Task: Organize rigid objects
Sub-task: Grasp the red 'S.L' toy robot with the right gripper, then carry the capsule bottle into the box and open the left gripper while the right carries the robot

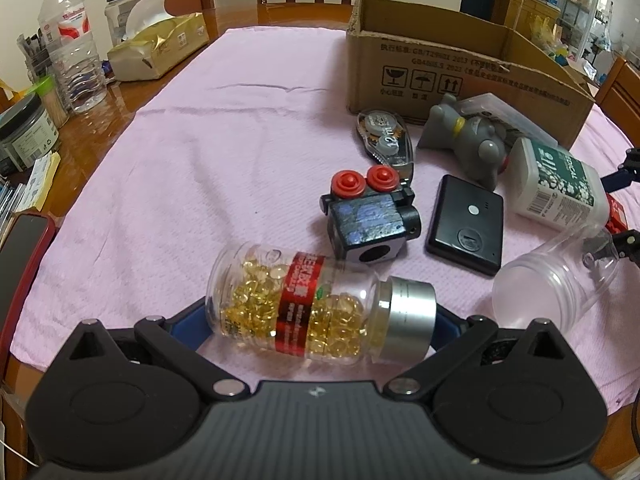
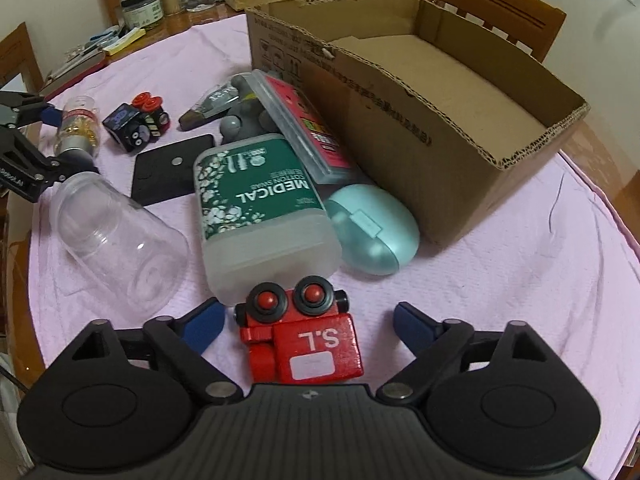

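surface: you've got a wooden table with a pink cloth spread over it
landmark: open cardboard box sitting on the cloth
right against the box: mint case, cotton swab container, grey toy, tape dispenser
further from the box: black pad, black robot block, capsule bottle, clear jar, red robot block
off the cloth, well away from the box: water bottle, tissue pack

Grey figurine half hidden behind cotton-swab box.
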